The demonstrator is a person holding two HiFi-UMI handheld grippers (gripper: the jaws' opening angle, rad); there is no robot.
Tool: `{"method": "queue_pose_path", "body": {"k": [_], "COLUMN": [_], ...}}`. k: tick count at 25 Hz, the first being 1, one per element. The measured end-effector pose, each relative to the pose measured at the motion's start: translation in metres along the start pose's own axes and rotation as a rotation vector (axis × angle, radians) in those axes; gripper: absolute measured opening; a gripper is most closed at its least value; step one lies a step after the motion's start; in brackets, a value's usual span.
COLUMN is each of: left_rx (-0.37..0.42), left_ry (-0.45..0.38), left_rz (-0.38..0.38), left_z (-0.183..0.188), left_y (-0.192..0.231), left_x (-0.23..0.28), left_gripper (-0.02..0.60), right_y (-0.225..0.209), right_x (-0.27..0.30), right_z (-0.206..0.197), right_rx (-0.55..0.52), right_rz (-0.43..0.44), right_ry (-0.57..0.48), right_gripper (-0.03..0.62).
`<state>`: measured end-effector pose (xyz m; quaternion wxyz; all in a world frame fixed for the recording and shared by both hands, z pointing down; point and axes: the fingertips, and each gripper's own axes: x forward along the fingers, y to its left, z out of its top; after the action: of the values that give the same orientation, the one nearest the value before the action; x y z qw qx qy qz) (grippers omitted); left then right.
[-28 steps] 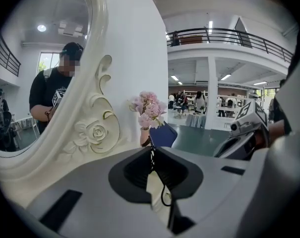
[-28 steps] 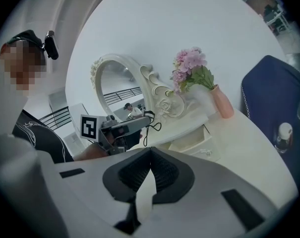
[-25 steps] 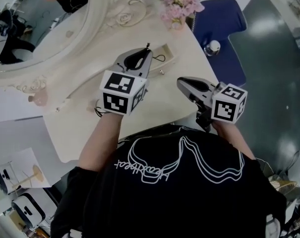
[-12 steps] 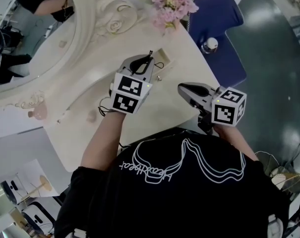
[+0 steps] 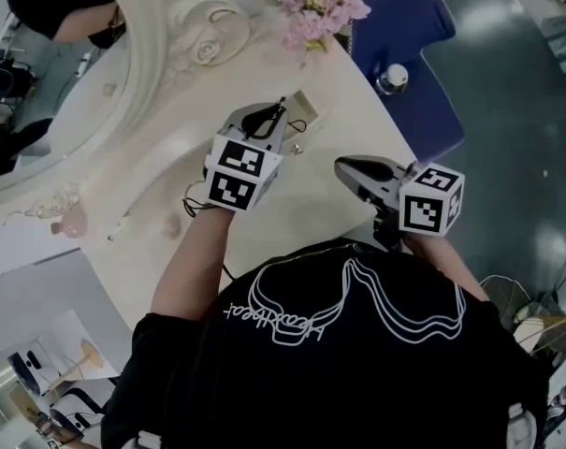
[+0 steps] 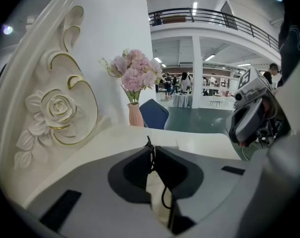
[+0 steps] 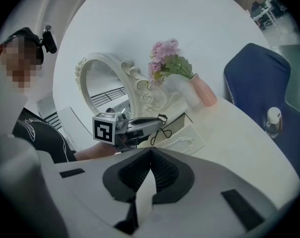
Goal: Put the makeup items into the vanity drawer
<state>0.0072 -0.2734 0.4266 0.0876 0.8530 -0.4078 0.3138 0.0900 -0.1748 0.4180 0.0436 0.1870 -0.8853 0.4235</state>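
An ornate cream mirror frame (image 5: 184, 36) stands at the left of the cream vanity top (image 5: 292, 213). The left gripper (image 5: 281, 107) hangs over a small open cream drawer (image 5: 311, 112), its jaws pinched on a thin black cord (image 6: 150, 150). Pink flowers (image 5: 312, 3) stand behind the drawer. The right gripper (image 5: 343, 168) is closed and empty near the table's edge. Beyond it are a blue chair (image 5: 409, 45) and a dark glossy floor (image 5: 516, 129).

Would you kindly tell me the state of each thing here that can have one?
Left claw: shut on a thin black looped cord.
Right claw: shut, empty.
Small cream vanity drawer: pulled open.
Pink vase of pink flowers: upright.
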Motion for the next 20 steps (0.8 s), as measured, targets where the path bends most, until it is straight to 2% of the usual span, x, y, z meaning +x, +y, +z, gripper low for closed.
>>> {"method": "queue_pose_path", "body": {"k": [8, 13, 20], "left_rx": [-0.084, -0.121, -0.085], "left_ry": [0.050, 0.058, 0.073], "left_rz": [-0.118, -0.133, -0.154], "left_z": [-0.012, -0.014, -0.016], "left_y": [-0.007, -0.007, -0.014], "left_x": [0.012, 0.017, 0.017], "left_gripper": [0.041, 0.041, 0.100], "right_y": [-0.003, -0.003, -0.003], "right_x": [0.004, 0.005, 0.004], "right_z": [0.000, 0.000, 0.000], "right_rx": [0.006, 0.017, 0.029], "right_rz": [-0.005, -0.001, 0.010], "right_ry": [0.002, 0.002, -0.004], "right_gripper": [0.003, 0.003, 0.003]}}
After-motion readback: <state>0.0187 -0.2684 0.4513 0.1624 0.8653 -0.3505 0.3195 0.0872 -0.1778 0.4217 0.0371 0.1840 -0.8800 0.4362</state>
